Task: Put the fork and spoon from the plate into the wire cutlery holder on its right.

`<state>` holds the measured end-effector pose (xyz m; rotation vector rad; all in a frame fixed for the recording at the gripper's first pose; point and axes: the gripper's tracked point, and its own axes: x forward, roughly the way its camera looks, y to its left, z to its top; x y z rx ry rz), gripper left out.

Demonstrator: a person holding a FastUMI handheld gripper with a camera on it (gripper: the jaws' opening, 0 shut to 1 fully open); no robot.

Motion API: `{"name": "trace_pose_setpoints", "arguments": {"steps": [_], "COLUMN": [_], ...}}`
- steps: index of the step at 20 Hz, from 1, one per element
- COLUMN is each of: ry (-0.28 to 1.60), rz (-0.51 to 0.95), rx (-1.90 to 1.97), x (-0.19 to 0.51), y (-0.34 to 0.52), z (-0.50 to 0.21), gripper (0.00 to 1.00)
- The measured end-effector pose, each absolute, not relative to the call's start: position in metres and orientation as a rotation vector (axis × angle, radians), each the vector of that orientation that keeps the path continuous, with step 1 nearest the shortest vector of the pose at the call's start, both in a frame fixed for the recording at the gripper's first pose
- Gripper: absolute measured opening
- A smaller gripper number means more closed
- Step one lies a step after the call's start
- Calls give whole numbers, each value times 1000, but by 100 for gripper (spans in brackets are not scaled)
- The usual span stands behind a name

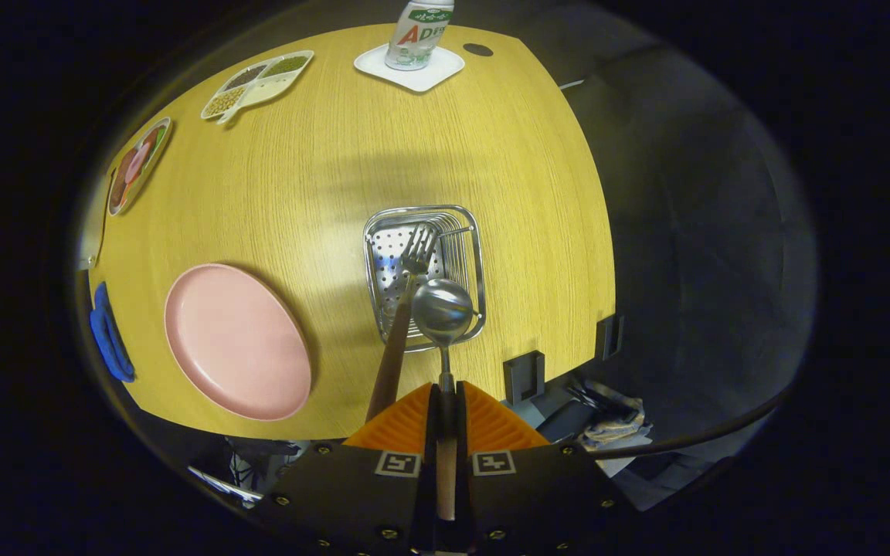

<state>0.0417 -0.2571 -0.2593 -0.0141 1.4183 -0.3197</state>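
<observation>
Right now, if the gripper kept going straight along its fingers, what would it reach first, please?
Probably the square wire cutlery holder: the gripper, shut on the wooden-handled steel spoon, points at it, the spoon's bowl leading. The wooden-handled fork already leans inside. Depth is hard to judge.

I hold the gripper [445, 401] above the near edge of the table [429, 139], its fingers pressed on the handle of the spoon [443, 309], whose bowl hangs over the wire cutlery holder [479, 255] just ahead. The fork [412, 270] stands in the holder, its handle leaning left of the fingers. The plate [236, 340] lies left of the holder. Two divided trays [259, 81] lie far left; a bottle [419, 31] stands on a coaster [445, 69] beyond.
</observation>
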Motion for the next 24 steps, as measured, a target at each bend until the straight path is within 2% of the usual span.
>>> {"name": "trace_pose_setpoints", "arguments": {"steps": [4, 5, 7, 8, 9, 11, 17, 24], "ry": [1365, 1352, 1307, 1279, 1257, 1229, 1154, 761], "rz": [-309, -315, -310, -311, -307, -315, -327, -273], "rx": [-9, -21, -28, -14, 9, 25, 31, 26], "x": [46, 48, 53, 56, 57, 58, 59, 100], "y": [-255, -258, -259, -258, -254, -255, -251, -236], "z": [-250, -246, -236, -231, -224, -218, -198, -139], "gripper": [12, 18, 48, 55, 70, 73, 73, 73]}}
